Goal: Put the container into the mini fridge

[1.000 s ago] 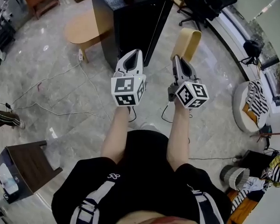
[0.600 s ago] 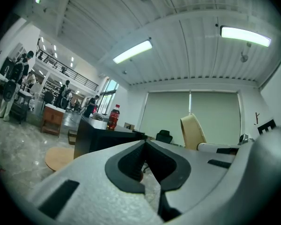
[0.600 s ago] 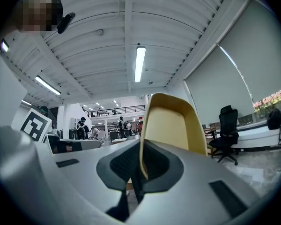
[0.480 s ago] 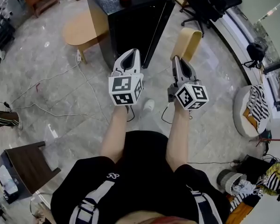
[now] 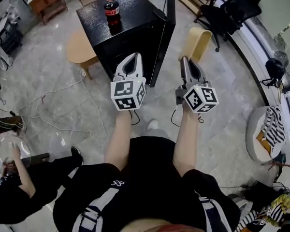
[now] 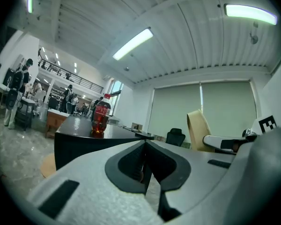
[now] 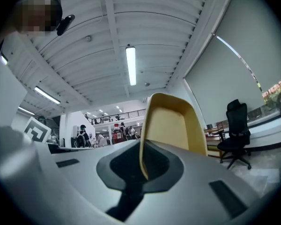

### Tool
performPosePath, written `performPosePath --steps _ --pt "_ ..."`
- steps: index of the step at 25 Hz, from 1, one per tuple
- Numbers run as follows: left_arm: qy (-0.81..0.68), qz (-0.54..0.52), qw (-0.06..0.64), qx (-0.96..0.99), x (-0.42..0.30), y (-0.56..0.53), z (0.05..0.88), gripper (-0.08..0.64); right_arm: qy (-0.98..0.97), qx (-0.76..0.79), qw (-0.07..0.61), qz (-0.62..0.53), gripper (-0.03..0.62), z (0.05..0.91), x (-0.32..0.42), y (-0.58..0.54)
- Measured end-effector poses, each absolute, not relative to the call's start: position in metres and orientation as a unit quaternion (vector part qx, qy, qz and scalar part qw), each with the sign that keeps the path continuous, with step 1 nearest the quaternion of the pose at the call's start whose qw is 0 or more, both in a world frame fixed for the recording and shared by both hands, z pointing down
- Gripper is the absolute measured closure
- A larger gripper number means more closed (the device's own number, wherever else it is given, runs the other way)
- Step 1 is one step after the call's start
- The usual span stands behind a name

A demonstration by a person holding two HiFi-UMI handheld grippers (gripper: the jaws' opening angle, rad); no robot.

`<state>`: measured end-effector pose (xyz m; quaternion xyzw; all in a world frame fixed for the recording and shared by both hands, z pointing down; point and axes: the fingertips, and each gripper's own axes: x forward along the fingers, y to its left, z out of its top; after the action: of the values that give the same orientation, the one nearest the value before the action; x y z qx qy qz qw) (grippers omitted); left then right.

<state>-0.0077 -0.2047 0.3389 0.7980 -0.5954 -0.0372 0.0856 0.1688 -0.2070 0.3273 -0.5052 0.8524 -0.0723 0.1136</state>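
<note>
A cola bottle point(image 5: 111, 6) with a red cap stands upright on top of the black mini fridge point(image 5: 130, 33). The left gripper view shows the bottle point(image 6: 100, 118) ahead on the fridge top point(image 6: 79, 128). My left gripper point(image 5: 133, 58) is held in the air in front of the fridge, jaws shut with nothing between them point(image 6: 145, 146). My right gripper point(image 5: 185, 62) hovers to its right, also shut and empty point(image 7: 141, 146), pointing towards a bent plywood chair point(image 7: 171, 125). Both are well short of the bottle.
The plywood chair point(image 5: 197, 42) stands right of the fridge, a round wooden table point(image 5: 79, 50) to its left. Cables and a power strip point(image 5: 83, 73) lie on the marble floor. A person in black point(image 5: 29, 182) crouches at lower left. A black office chair point(image 5: 229, 8) is far right.
The fridge and bottle have come further into view, lower and nearer both grippers. A crouching person has appeared at lower left where a small dark table was. Both grippers stay shut.
</note>
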Motion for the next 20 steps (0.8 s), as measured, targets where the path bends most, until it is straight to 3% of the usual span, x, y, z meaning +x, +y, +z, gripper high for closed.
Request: performPosePath --steps 10,20 --pt "-0.618 -0.026 0.114 0.777 0.014 -0.269 0.359 0.555 0.867 -0.480 0.085 -0.100 0.572 0.354 0.192 -0.273" --pt "-0.631 0.036 0.180 0.754 0.013 -0.279 0.443 0.555 0.857 -0.494 -0.028 -0.142 0.572 0.446 0.193 -0.280"
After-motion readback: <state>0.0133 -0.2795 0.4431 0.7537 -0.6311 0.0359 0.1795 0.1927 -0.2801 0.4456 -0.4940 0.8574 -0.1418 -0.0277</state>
